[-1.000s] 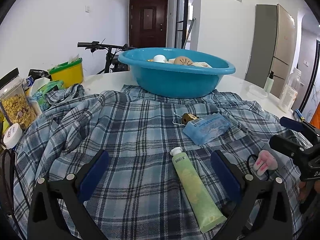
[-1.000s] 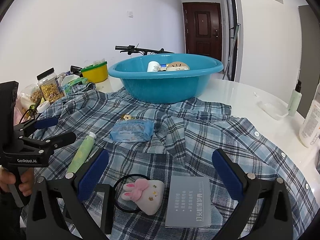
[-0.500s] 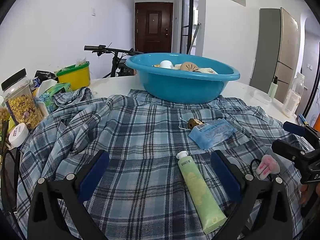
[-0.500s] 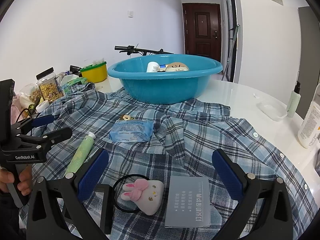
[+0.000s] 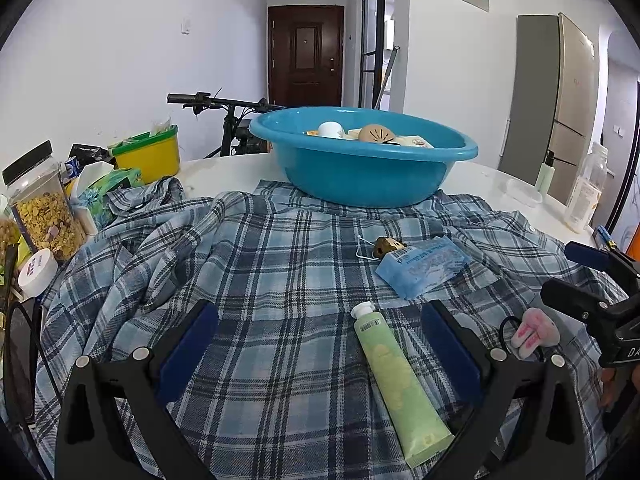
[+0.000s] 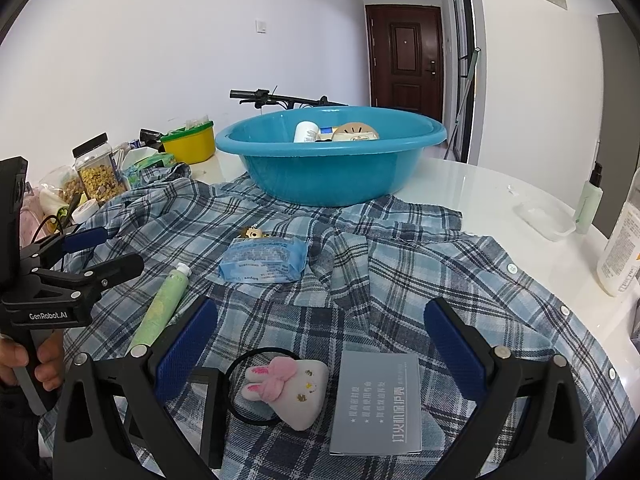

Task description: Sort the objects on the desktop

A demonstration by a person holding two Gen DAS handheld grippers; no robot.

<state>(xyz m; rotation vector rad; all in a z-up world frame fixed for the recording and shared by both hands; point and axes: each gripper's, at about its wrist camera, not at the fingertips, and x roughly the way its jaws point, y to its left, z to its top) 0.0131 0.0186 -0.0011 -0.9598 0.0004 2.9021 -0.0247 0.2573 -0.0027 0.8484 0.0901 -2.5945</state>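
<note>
A plaid shirt (image 5: 260, 280) covers the table. On it lie a green tube (image 5: 396, 376), a blue tissue pack (image 5: 424, 266), a small gold trinket (image 5: 386, 245), a bunny hair tie (image 6: 290, 384) and a grey card (image 6: 376, 404). A blue basin (image 5: 368, 176) holding several items stands behind. My left gripper (image 5: 320, 344) is open and empty, low over the shirt, with the tube near its right finger. My right gripper (image 6: 320, 344) is open and empty over the hair tie and card. The tube (image 6: 160, 308), pack (image 6: 266, 260) and basin (image 6: 332, 176) also show in the right wrist view.
At the left stand a cereal jar (image 5: 44, 208), a white lid (image 5: 38, 272), a yellow tub (image 5: 150, 154) and packets. At the right are bottles (image 6: 624, 248), a clear tray (image 6: 544, 220) and the white table's edge (image 6: 500, 188). A bicycle handlebar (image 5: 212, 101) is behind.
The left gripper has shifted slightly left and back, so the tube and pack sit further right in its view. The right gripper has barely moved. Both stay open.
</note>
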